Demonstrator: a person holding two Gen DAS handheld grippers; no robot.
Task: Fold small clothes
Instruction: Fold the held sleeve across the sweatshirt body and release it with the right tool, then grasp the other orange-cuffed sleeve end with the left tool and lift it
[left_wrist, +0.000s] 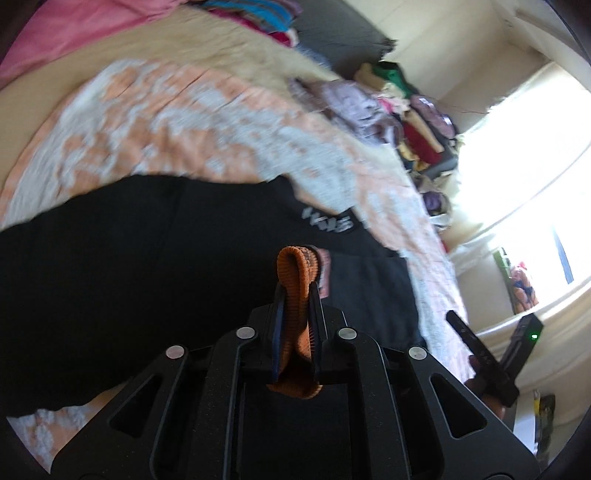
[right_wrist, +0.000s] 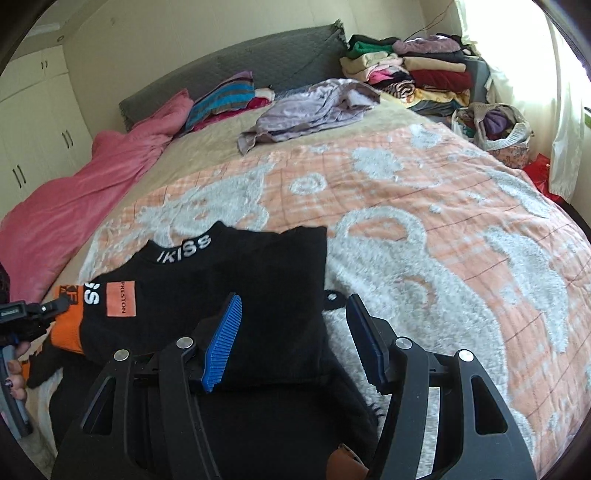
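Observation:
A black sweater (right_wrist: 221, 291) with white collar lettering, an orange patch and orange cuffs lies on the peach and white bedspread (right_wrist: 424, 221). My left gripper (left_wrist: 297, 291) is shut on the orange cuff (left_wrist: 295, 280) of a sleeve, held over the black body (left_wrist: 129, 277). In the right wrist view the left gripper (right_wrist: 55, 306) sits at the sweater's left edge by the orange cuff (right_wrist: 68, 328). My right gripper (right_wrist: 293, 321) is open and empty over the sweater's lower right corner. Part of the right gripper shows in the left wrist view (left_wrist: 480, 354).
A pink quilt (right_wrist: 92, 184) lies on the bed's left side. A crumpled lilac garment (right_wrist: 306, 110) and striped clothes (right_wrist: 225, 96) lie near the headboard. Stacked folded clothes (right_wrist: 413, 70) and a bag (right_wrist: 491, 125) stand at the far right by the bright window.

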